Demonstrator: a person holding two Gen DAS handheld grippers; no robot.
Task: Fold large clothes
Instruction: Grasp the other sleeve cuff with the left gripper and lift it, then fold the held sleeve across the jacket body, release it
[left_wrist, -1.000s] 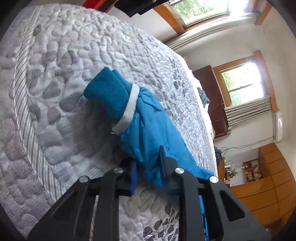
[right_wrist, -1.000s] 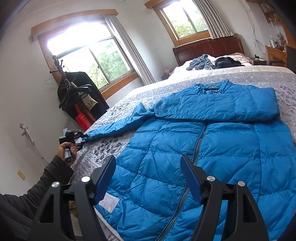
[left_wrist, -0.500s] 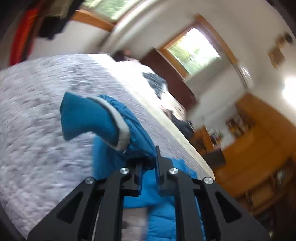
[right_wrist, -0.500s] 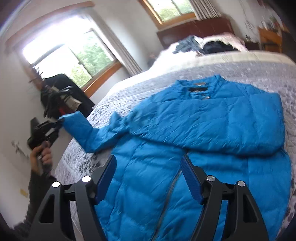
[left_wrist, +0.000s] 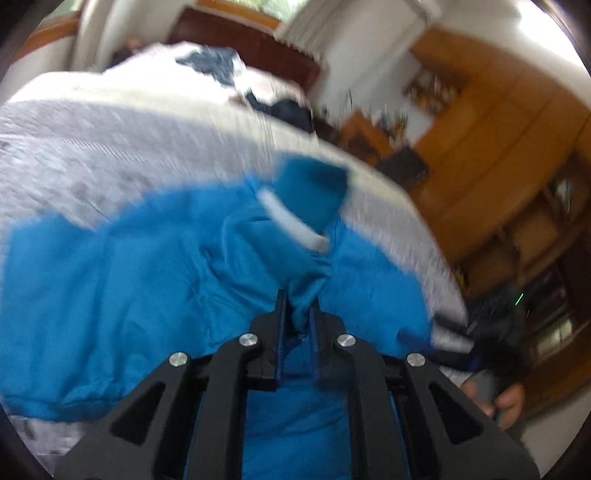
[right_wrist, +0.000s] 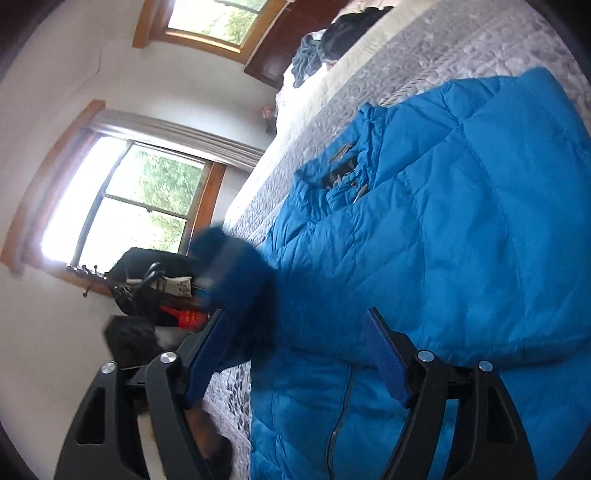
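Meanwhile the left gripper (left_wrist: 298, 314), jaws clamped on the sleeve (left_wrist: 295, 254) just behind its white-banded cuff (left_wrist: 314, 192), holds it above the blue puffer jacket (right_wrist: 461, 221) spread on the grey quilted bed (right_wrist: 424, 48), while the right gripper (right_wrist: 295, 354) hangs wide open over the zipper (right_wrist: 340, 417), quilt bare toward the headboard.
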